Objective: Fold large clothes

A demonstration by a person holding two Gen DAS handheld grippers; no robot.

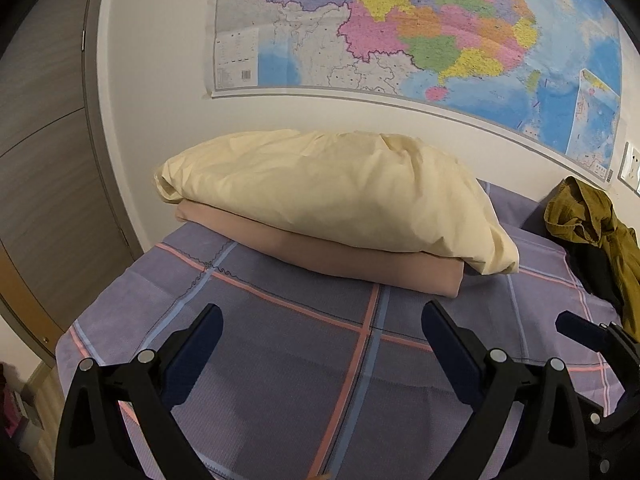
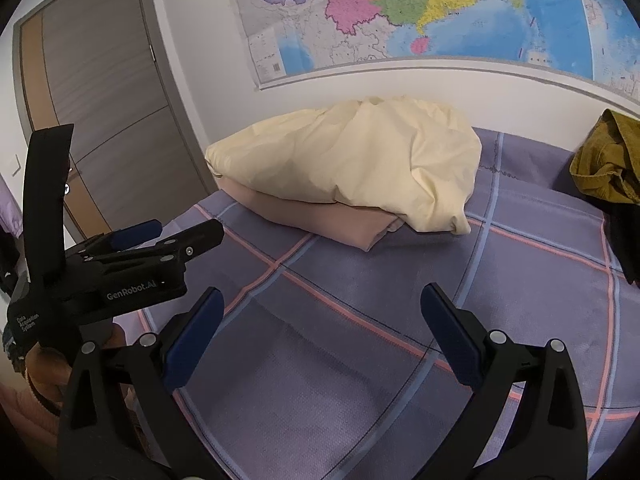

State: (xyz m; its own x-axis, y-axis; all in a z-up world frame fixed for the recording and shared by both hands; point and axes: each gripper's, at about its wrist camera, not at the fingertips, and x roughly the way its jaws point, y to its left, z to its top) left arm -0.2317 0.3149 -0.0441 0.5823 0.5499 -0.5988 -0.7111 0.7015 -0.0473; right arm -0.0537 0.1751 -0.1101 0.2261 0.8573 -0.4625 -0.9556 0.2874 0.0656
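Okay, my left gripper (image 1: 322,330) and right gripper (image 2: 322,312) both spread wide, empty, above checked bedsheet (image 2: 360,292). Olive garment (image 2: 610,160) crumpled far right, cream pillow (image 2: 352,160) on pink folded blanket (image 2: 320,220).

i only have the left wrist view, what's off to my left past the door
Observer: The whole door shows in the right wrist view, shut, with a handle on its left edge.
Operator: can you see my left gripper from outside
Observer: Yes. The left gripper shows from the side, open and empty, with "GenRobot.AI" printed on its body.
Operator: the pink folded thing under the cream bedding, is its right end tidy
Observer: Not quite. On the pink folded cloth the layers at the near right corner splay apart under the cream bedding.
Operator: right gripper?
Observer: The right gripper is open and empty above the checked sheet.
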